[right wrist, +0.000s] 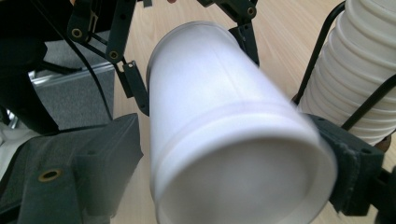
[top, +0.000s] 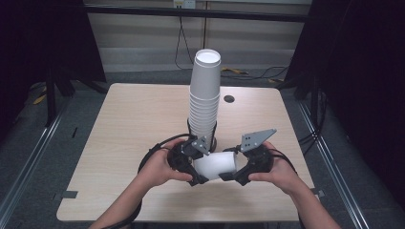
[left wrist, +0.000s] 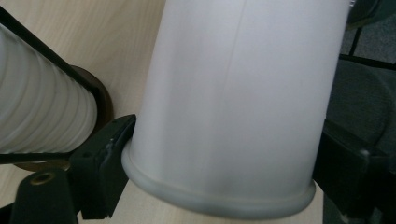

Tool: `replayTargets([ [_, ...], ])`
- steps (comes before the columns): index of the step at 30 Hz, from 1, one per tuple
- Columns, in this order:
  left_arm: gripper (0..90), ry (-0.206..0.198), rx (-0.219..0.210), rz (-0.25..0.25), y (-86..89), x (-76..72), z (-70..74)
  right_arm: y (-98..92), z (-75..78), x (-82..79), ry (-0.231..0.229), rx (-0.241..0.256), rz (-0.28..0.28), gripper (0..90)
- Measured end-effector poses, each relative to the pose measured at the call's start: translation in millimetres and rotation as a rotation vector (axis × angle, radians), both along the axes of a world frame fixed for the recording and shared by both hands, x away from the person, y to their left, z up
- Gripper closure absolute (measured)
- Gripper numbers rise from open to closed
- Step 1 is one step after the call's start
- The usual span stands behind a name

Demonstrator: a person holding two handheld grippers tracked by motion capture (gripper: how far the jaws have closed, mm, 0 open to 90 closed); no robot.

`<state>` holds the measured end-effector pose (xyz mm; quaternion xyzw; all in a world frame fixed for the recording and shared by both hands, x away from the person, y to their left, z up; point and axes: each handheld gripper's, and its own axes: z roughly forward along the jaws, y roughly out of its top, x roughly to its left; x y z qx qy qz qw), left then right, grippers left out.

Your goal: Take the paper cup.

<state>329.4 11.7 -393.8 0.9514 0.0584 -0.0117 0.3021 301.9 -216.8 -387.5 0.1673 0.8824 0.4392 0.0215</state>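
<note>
The cup (top: 217, 164) lies sideways near the counter's front edge, its long axis running between both grippers. The left gripper (top: 195, 164) has its jaws clamped at the rim end, the right gripper (top: 235, 167) at the base end. The stack (top: 205, 100) stands just behind.

1 loose cup, 1 tall stack, 2 grippers, 1 table.

1 white paper cup (top: 217, 164) lies sideways between 2 hand-held grippers, left gripper (top: 195, 167) and right gripper (top: 235, 168). Behind stands 1 stack of cups (top: 205, 102), too many ribs to count exactly, on 1 wooden table (top: 124, 124).
</note>
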Motion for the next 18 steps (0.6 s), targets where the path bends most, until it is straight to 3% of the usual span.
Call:
replayTargets([
  [1, 14.4, -0.008, 0.012, 0.003, -0.7, -0.3, -0.5, 0.5, 1.8, 0.7, -0.003, -0.025, 0.003, 14.8],
  [2, 14.4, -0.005, 0.022, 0.000, -1.2, -0.4, -1.0, 2.5, 6.1, 0.7, -0.013, -0.082, 0.018, 14.7],
  [7, 14.4, 0.012, 0.031, 0.005, -2.7, -0.6, -3.5, 8.1, 13.9, 2.3, -0.006, -0.151, 0.039, 14.0],
  [12, 14.4, 0.013, 0.052, -0.003, -4.5, -0.9, -3.2, 18.8, 21.0, 3.8, 0.013, -0.279, 0.063, 14.1],
  [13, 14.3, 0.018, 0.050, -0.004, -5.2, -1.5, -3.3, 22.7, 21.2, 4.5, 0.015, -0.325, 0.074, 14.2],
  [18, 14.3, 0.020, 0.059, -0.024, -7.2, -2.3, -2.5, 30.5, 20.5, 6.3, 0.008, -0.390, 0.090, 14.3],
])
